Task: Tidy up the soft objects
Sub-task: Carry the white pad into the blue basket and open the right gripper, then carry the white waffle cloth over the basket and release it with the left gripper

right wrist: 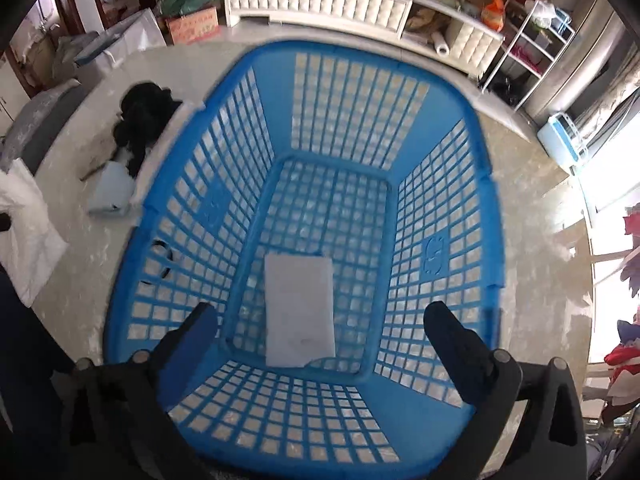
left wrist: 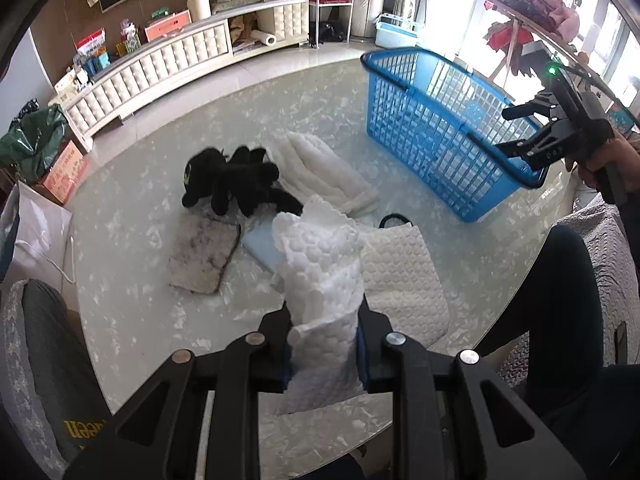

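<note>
My left gripper is shut on a white quilted cloth and holds it up above the marble table. Behind it lie a black plush toy, a folded white blanket, a stained grey cloth, a pale blue cloth and a white quilted pad. The blue plastic basket stands at the right. My right gripper is open above the basket, which holds one flat white cloth. The right gripper also shows in the left wrist view.
A white padded cabinet with clutter runs along the far wall. A green bag and an orange box sit on the floor at left. A dark-clothed leg is at the table's right edge.
</note>
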### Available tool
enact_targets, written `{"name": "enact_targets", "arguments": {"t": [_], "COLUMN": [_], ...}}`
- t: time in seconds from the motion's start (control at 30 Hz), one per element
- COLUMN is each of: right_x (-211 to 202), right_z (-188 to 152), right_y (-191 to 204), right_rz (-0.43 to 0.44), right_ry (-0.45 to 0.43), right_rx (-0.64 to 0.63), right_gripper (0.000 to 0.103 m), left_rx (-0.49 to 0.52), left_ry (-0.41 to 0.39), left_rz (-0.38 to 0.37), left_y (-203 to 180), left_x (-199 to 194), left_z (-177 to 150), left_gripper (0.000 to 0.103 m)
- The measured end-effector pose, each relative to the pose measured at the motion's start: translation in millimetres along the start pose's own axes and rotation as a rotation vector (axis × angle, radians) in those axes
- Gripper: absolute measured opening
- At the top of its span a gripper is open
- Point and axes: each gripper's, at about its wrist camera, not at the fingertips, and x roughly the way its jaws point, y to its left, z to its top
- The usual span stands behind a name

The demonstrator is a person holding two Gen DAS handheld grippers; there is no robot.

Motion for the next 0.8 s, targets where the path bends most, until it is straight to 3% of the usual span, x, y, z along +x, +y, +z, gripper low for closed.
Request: {"name": "enact_targets", "arguments": {"t": [0.2, 0.33, 0.5, 0.57, 0.63, 0.8], "right_x": [-20.4, -20.1, -28.2, -23.7, -15.8, -18.8], "right_z": [-14.3, -27.7, -34.0, -34.1, -35.4, -43.0], "right_y": [-9.3, -20.2, -36.0, -41.0, -43.2, -33.0], "right_rz": [-0.077, -0.080, -0.027, -0.047, 0.001, 0.064], "right_ry": [-0.066, -0.080, -0.103, -0.088, -0.064, -0.077], "right_rx": [0.021, 0.055, 0.150, 0.177, 0.194, 0.164], "right_gripper": [0.103, 0.103, 0.103, 0.103, 0.103, 0.103], "left_rx": [0.017, 0.033, 0.058, 0.069, 0.080, 0.125], "left_ry": [-0.049, -0.079, -0.107, -0.119, -0.134, -0.164], "left_rz": [0.002, -0.002, -0.008, -0.009, -0.016, -0.021], "left_y": [-9.8, -19.5, -32.8, -38.1, -44.9, -62.4], "left_x": [-19.6, -27.3, -33.0, -35.8, -39.7, -43.8], "left_z": [19.2, 32.3, 50.7, 57.4, 65.7, 87.2], "left_gripper": [0.022, 0.022, 0.022, 0.022, 0.022, 0.022]}}
